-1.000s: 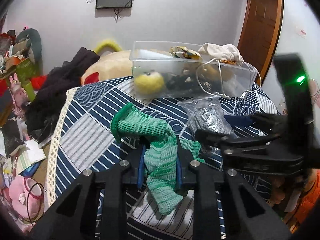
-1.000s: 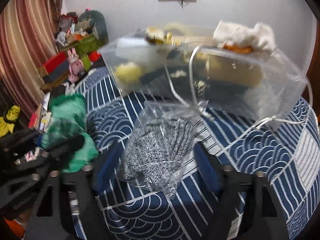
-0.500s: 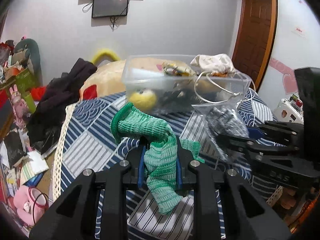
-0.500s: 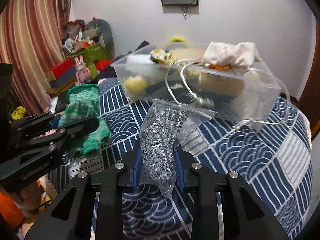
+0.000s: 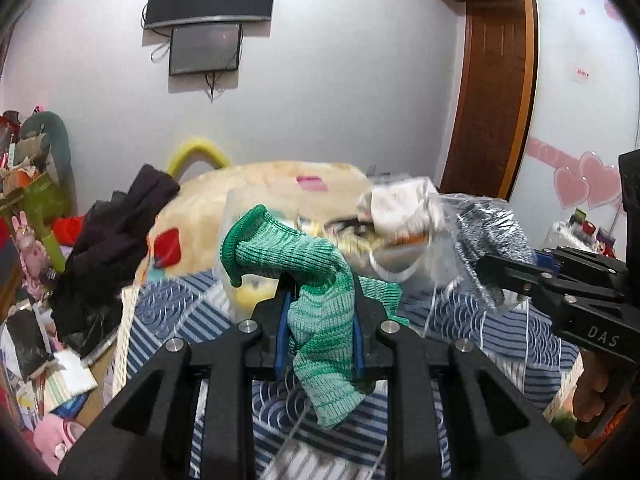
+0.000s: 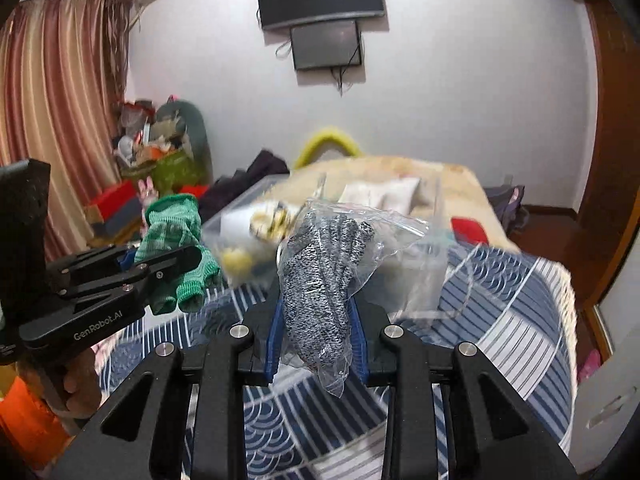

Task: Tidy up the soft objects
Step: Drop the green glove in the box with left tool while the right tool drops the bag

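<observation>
Left gripper at lower centre of its view, jaws clamped on green knit glove; right gripper at lower centre of its view, jaws clamped on bagged grey glove; each shows at the other's frame edge

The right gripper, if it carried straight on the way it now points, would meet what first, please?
Most likely the clear plastic bin on the bed, which lies just beyond the bagged grey gloves clamped in the right gripper. The bin is motion-blurred, so depth is uncertain.
</observation>
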A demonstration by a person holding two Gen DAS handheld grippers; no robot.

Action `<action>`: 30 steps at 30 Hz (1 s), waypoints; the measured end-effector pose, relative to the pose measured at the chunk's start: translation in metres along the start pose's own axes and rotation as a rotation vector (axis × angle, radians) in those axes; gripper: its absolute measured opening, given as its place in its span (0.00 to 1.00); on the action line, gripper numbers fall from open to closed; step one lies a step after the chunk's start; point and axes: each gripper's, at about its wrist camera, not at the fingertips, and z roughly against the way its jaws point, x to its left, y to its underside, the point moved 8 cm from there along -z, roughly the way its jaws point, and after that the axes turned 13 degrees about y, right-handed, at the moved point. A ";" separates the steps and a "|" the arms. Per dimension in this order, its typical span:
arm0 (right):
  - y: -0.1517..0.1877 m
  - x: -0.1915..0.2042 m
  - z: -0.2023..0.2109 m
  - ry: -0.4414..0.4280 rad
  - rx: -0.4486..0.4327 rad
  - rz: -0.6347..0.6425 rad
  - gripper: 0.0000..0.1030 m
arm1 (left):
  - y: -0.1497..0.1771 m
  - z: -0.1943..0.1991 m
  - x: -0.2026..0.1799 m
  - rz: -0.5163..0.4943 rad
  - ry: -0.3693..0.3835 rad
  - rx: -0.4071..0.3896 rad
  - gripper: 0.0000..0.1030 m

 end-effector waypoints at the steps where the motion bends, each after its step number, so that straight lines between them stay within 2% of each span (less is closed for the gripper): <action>1: -0.007 -0.003 0.001 -0.003 -0.017 -0.008 0.25 | -0.005 0.000 0.000 -0.007 -0.004 -0.008 0.24; 5: -0.029 -0.002 -0.001 0.003 -0.073 -0.021 0.26 | -0.024 -0.007 0.002 -0.036 -0.025 -0.035 0.24; 9: -0.050 0.006 -0.022 -0.016 -0.077 -0.045 0.26 | -0.038 -0.026 0.014 -0.009 -0.030 -0.026 0.24; 14: -0.060 0.017 -0.048 -0.008 -0.045 -0.027 0.26 | -0.050 -0.055 0.027 0.032 0.011 -0.001 0.24; 17: -0.056 0.021 -0.067 0.001 0.003 -0.012 0.26 | -0.050 -0.079 0.034 0.052 0.020 0.046 0.24; 20: -0.048 0.020 -0.082 0.023 0.048 0.014 0.26 | -0.040 -0.104 0.044 0.060 -0.007 0.112 0.25; 21: -0.042 0.022 -0.088 0.027 0.068 0.029 0.27 | -0.035 -0.110 0.046 0.067 -0.010 0.136 0.27; 22: -0.039 0.022 -0.090 0.029 0.078 0.036 0.28 | -0.029 -0.115 0.047 0.077 -0.001 0.154 0.33; 24: -0.032 0.022 -0.093 0.033 0.093 0.049 0.31 | -0.025 -0.114 0.045 0.083 0.009 0.146 0.41; 26: -0.032 0.021 -0.091 0.032 0.096 0.051 0.33 | -0.023 -0.108 0.043 0.080 0.013 0.138 0.43; 29: -0.036 0.017 -0.084 0.012 0.096 0.040 0.43 | -0.025 -0.099 0.041 0.094 0.027 0.134 0.52; 30: -0.037 0.014 -0.081 0.005 0.090 0.032 0.50 | -0.027 -0.094 0.039 0.091 0.028 0.126 0.54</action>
